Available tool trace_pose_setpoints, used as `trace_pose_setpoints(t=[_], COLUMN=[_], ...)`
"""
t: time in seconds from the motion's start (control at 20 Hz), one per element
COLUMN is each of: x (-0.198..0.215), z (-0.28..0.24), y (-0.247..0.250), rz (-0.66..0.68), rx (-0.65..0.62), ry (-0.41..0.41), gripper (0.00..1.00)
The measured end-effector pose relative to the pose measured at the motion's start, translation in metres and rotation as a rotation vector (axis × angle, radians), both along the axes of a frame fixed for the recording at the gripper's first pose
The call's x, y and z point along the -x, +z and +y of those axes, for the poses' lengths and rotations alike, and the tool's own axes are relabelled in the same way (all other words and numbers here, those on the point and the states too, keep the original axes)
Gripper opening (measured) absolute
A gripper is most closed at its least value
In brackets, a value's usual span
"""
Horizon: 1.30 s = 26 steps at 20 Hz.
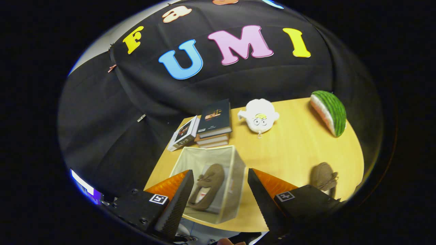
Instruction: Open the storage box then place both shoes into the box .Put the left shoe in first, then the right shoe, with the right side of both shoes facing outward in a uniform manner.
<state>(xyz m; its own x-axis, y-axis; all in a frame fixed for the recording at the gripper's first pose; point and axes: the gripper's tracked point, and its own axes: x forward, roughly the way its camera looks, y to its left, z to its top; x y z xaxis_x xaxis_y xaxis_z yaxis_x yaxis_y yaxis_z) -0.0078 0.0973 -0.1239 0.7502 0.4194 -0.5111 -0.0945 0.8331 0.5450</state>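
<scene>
A translucent storage box (235, 163) stands open on the wooden table, just ahead of my fingers. One brown shoe (208, 185) with a small bow lies inside it, seen between the fingers. A second brown shoe (323, 177) lies on the table to the right of the box, beyond my right finger. My gripper (220, 199) hovers above the box, open, with nothing between its two black ridged fingers (180, 200).
A stack of books (214, 124) and a leaning book (184, 134) sit just behind the box. Farther back lie a white plush toy (259, 117) and a watermelon-slice toy (329, 111). The bare tabletop (289, 149) spreads between box, toys and the second shoe.
</scene>
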Motion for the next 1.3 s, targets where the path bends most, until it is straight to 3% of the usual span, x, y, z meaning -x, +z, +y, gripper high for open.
trace_pose_setpoints(t=[0.15,0.45,0.7,1.0,1.25,1.3], x=[0.009,0.054,0.087,0.082,0.06,0.056], z=[-0.065,-0.172,-0.211,-0.224,-0.216,-0.209], y=[-0.026,-0.129,-0.205,-0.264,-0.295,-0.298], rz=[-0.022,0.159,0.29,0.37,0.404,0.409], rx=[0.116,0.302,0.404,0.469,0.461,0.446], ry=[-0.052,-0.105,-0.058,0.004,0.025,0.034], gripper=[0.98,0.98,0.99,0.94,0.7,0.59])
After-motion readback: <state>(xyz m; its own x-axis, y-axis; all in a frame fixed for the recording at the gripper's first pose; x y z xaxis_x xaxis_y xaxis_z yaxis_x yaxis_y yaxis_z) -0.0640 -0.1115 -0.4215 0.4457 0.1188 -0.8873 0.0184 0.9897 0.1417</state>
